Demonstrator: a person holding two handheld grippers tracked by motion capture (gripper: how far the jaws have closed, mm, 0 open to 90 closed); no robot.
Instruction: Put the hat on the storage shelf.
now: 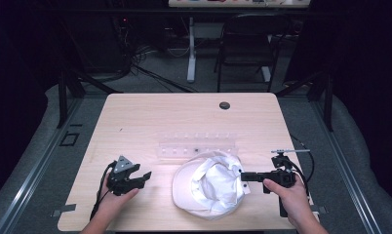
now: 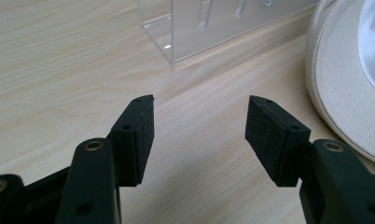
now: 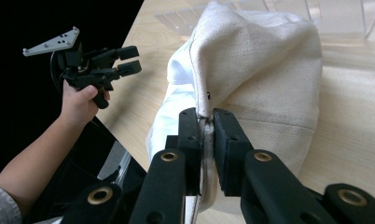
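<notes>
Right tongs (image 3: 205, 122) pinching hat (image 1: 208, 183) edge, left tongs (image 2: 199, 135) spread over bare table (image 1: 135, 122)

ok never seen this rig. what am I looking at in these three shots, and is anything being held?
There is no robot arm: a person at a table holds a handheld two-jaw claw in each hand. The high view looks down from above the person's side; the other two come from cameras riding on each claw, looking along its black jaws.

On the wooden table lie a white cloth hat, inside up, and behind it a clear plastic rack.

The right claw is shut on the hat, pinching its edge at a seam. The left claw is open and holds nothing; it sits over bare table to the left of the hat.
</notes>
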